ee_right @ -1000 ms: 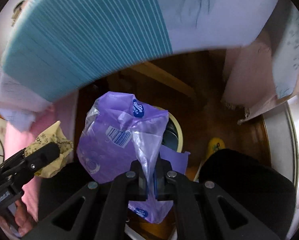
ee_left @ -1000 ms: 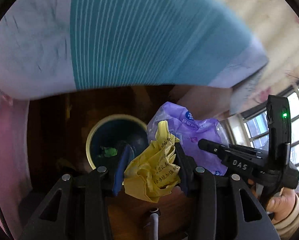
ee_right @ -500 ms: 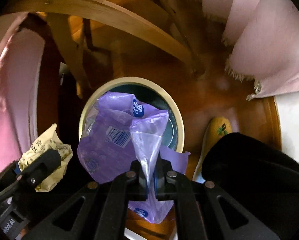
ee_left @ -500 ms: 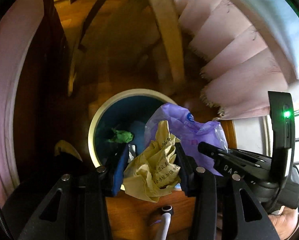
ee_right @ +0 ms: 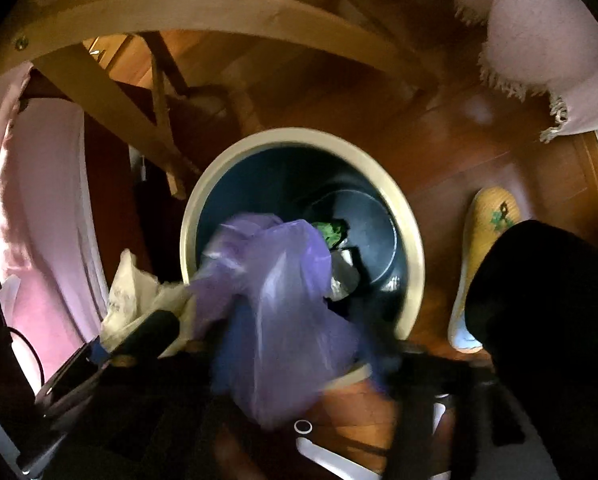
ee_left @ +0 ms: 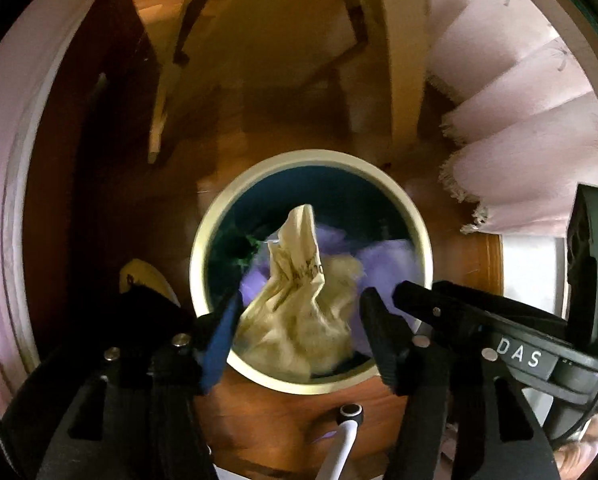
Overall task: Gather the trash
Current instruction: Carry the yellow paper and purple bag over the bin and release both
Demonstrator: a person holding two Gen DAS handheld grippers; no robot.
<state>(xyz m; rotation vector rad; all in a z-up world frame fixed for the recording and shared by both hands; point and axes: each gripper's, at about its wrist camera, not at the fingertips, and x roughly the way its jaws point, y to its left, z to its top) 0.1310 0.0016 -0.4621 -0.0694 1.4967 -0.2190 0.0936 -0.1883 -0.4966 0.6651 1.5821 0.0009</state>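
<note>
Reddish wooden floor (ee_left: 111, 208) under pale curved wooden furniture legs (ee_left: 403, 80), pink fringed fabric (ee_left: 531, 152) hanging at far right, more pink cloth (ee_right: 47, 208) at left. On the floor, a round bin (ee_left: 207, 240) with cream rim and dark blue inside, seen from almost straight above. Inside it, a green scrap (ee_right: 331, 232) and some silvery bits near the bottom.

Left gripper (ee_left: 299, 336) over the near edge of the bin, jaws just opened and spread wide. Crumpled yellow paper (ee_left: 299, 300) between the fingers but apart from the right one; at the left blue pad (ee_left: 219, 336) contact cannot be told. Paper blurred, over the bin's mouth.

Purple plastic bag (ee_right: 275, 300) also blurred, just beside the paper on its right and partly beneath it, over the bin's near-left rim in the right wrist view. Right gripper (ee_right: 299, 368) jaws just opened too, fingers dark and smeared, spread, no pinch on the bag visible.

Yellow slipper (ee_right: 487, 248) with a green motif on the floor right of the bin, beside a dark trouser leg (ee_right: 547, 320). White cable (ee_left: 339, 448) at the near edge.
</note>
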